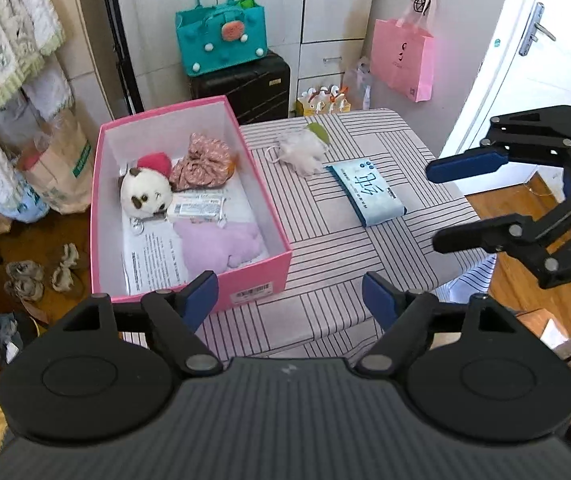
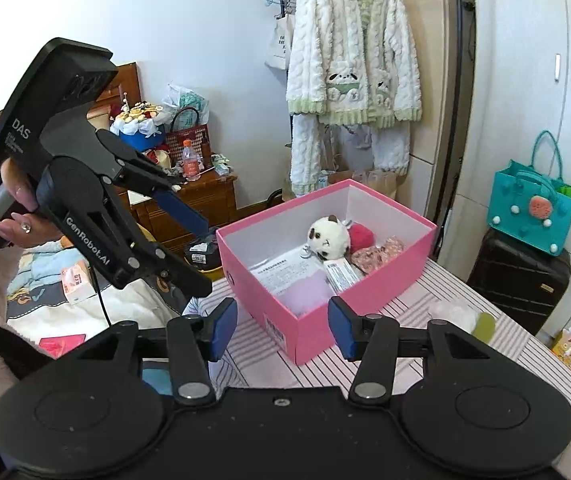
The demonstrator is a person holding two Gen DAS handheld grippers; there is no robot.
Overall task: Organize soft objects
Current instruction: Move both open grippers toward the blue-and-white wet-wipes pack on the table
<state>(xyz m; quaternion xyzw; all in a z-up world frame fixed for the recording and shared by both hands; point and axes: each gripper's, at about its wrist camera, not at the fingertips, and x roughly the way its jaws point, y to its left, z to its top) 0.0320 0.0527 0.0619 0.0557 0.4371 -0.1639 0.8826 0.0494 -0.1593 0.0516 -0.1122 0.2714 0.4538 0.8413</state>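
Observation:
A pink box (image 1: 259, 270) stands on the striped table (image 1: 325, 240), also in the right wrist view (image 2: 309, 332). Inside lie a panda plush with a red hat (image 1: 145, 192), a pink floral scrunchie (image 1: 201, 164), a lilac cloth (image 1: 217, 244) and a small white packet (image 1: 195, 206). On the table lie a white fluffy puff with a green leaf (image 1: 301, 148) and a blue tissue pack (image 1: 369, 192). My left gripper (image 1: 289, 300) is open and empty, in front of the box. My right gripper (image 2: 281, 326) is open and empty, near the box's corner; it shows in the left wrist view (image 1: 437, 204) right of the tissue pack.
A black suitcase (image 1: 245, 84) with a teal bag (image 1: 221, 36) stands behind the table. A pink bag (image 1: 403, 60) hangs on the wall. A white fleece jacket (image 2: 353, 60) hangs behind the box. Slippers (image 1: 41, 272) lie on the floor at left.

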